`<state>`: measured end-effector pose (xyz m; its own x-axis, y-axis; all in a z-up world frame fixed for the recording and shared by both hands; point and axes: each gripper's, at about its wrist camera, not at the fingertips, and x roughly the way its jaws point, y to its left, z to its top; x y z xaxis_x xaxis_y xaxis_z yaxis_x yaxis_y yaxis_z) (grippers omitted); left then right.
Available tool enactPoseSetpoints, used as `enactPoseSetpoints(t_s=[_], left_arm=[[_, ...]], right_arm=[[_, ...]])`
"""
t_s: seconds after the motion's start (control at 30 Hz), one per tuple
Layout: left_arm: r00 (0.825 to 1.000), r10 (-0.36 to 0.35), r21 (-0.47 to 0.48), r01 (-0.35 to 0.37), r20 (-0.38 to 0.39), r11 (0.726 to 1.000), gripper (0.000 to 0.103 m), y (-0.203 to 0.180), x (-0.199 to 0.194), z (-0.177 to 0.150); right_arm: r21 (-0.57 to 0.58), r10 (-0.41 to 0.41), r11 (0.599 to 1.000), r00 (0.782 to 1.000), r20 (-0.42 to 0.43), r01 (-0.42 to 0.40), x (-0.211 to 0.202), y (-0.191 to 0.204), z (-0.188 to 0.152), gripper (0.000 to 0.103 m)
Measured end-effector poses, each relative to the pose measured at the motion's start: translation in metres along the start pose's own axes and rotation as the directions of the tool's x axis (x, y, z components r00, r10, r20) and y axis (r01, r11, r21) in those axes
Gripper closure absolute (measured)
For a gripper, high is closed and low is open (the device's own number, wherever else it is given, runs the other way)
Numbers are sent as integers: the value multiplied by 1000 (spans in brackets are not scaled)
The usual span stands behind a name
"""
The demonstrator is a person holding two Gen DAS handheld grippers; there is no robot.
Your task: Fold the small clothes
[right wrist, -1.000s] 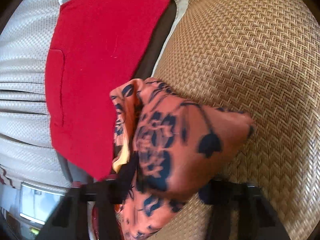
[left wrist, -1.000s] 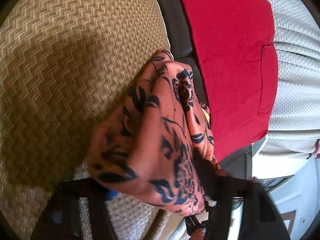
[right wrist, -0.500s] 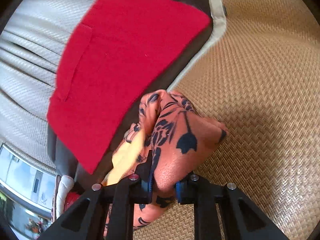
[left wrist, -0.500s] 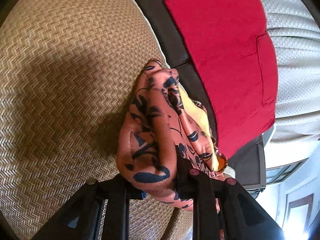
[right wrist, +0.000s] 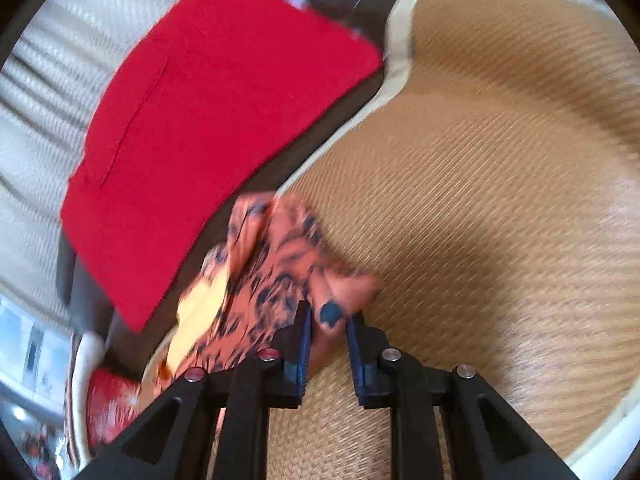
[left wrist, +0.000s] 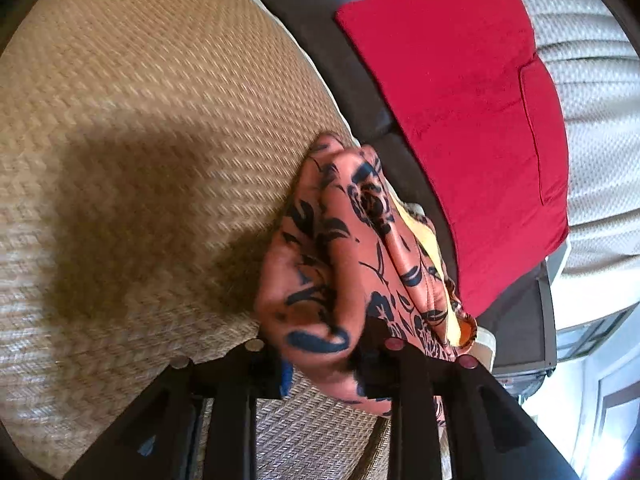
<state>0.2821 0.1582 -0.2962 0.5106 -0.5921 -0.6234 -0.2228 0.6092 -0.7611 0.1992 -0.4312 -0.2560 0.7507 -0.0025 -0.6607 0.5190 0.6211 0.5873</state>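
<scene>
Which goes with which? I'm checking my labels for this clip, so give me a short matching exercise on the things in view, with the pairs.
Things:
1. orange floral garment
2. red cloth
3. woven mat
4. right gripper

Descriptions:
A. tan, herringbone weave
B. lying flat, with a pocket
C. bunched, yellow lining showing
D. black, blue pads

Pairs: 1-C, 2-B, 3-A, 4-D

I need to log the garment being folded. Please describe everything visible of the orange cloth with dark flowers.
The orange cloth looks thin and satiny, printed with dark blue flowers and leaves, with a pale yellow inner side showing at its edge. It is bunched into a loose bundle, not flat. The left gripper and the right gripper each pinch one part of it. It sits over the edge of the woven tan mat, beside the folded red cloth. In the right view it is blurred.
</scene>
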Motion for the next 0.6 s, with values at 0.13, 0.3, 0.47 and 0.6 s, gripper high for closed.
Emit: enactPoseSetpoints(t_s=[0.13,0.3,0.47,0.6], left_arm=[[982,110,50,-119,153,992,69,-7,-33,8],[962,126,217,-180,241,959,49,-39,-42,11],[998,-16,222,3,56,975,42,-45,-26,-10],[1000,-22,278,19,9,960,37,-67,-17,-37]], right_arm=[[-171,26,985,997,73,-13,-21,36,1,82],[-289,-53,954,995,85,75,-7,62,-11,82],[-22,-11,1000,998,-57,10,13,10,-2,81],[-113,-146,981,985,93,157,-10,16,5,81]])
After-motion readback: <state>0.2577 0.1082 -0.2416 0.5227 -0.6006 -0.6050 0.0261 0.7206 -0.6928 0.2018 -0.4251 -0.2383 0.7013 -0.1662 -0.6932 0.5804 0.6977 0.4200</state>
